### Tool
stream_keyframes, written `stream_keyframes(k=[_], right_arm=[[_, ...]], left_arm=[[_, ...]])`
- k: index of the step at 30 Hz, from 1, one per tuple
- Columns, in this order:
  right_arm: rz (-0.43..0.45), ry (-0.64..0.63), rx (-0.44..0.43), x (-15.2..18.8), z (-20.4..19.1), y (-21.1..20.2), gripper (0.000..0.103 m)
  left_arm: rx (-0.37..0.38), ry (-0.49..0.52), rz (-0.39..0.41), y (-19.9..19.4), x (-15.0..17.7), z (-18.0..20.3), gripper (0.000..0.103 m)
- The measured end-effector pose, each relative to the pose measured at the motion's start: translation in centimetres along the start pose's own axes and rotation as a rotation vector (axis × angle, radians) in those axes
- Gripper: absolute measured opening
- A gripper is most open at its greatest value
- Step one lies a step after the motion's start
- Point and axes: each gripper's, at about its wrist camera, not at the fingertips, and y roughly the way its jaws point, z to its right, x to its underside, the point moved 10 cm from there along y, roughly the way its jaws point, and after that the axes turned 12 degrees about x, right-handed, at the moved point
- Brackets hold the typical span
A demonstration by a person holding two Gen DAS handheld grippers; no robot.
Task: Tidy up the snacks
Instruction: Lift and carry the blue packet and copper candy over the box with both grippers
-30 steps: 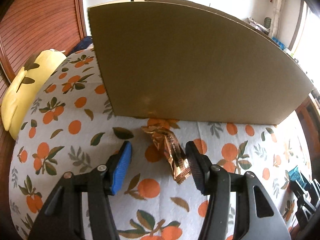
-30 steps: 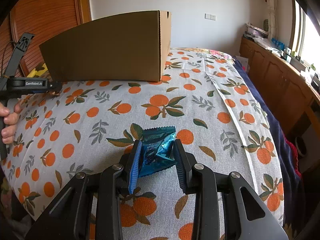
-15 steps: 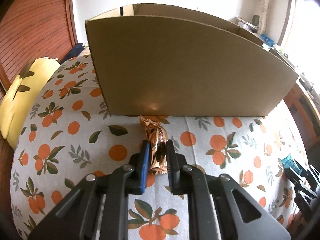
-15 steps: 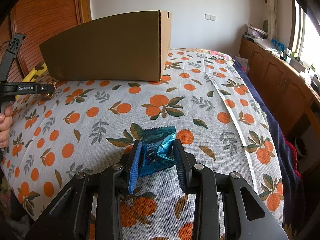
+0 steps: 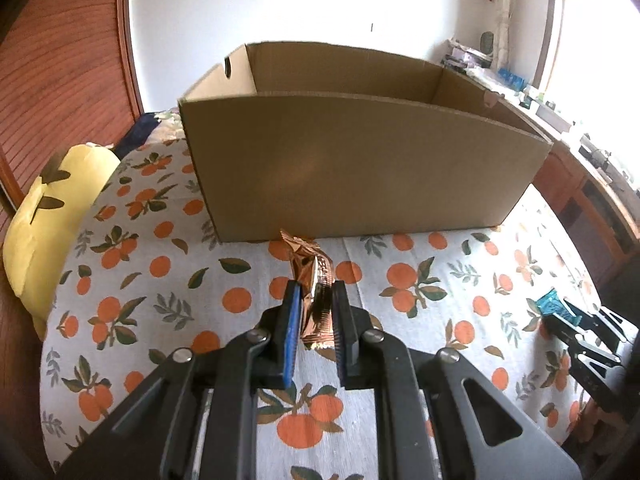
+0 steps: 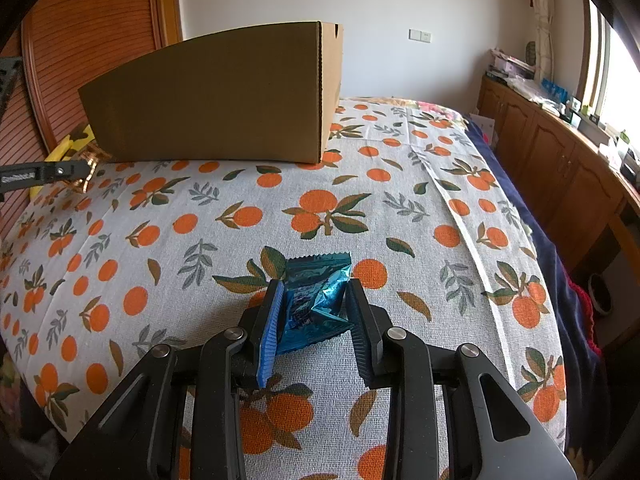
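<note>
My left gripper [image 5: 315,284] is shut on a gold foil snack packet [image 5: 310,270] and holds it above the orange-print cloth, in front of the open cardboard box [image 5: 360,168]. My right gripper [image 6: 313,286] is shut on a blue foil snack packet [image 6: 316,296], low over the cloth near its front edge. The box also shows in the right wrist view [image 6: 216,100], far left of the blue packet. The left gripper with the gold packet [image 6: 86,170] is at the box's left corner there. The right gripper with the blue packet [image 5: 554,306] shows at the right of the left wrist view.
A bed with an orange-print cloth [image 6: 360,184] carries everything. A yellow pillow [image 5: 48,216] lies at the left by the wooden headboard [image 5: 60,60]. Wooden cabinets [image 6: 560,152] with clutter run along the right wall.
My left gripper closed on the gold packet and lifted it, so the box's inside now shows. My right gripper stayed still, holding the blue packet.
</note>
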Motion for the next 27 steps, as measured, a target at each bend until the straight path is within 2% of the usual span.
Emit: stream_keyframes(k=[13, 19, 27], right_arm=[[0.002, -0.021, 0.024, -0.1, -0.1, -0.1, 0.028], [-0.011, 0.019, 0.031, -0.5, 0.5, -0.8, 0.027], [0.107, 0.001, 0.04, -5.3, 1.0, -5.7, 0.027]], left_arm=[[0.052, 0.039, 0.08, -4.4, -1.3, 2.5, 0.012], [0.079, 0.073, 0.118, -6.8, -2.3, 4.1, 0.012], [0.104, 0.133, 0.16, -8.7, -4.7, 6.0, 0.012]])
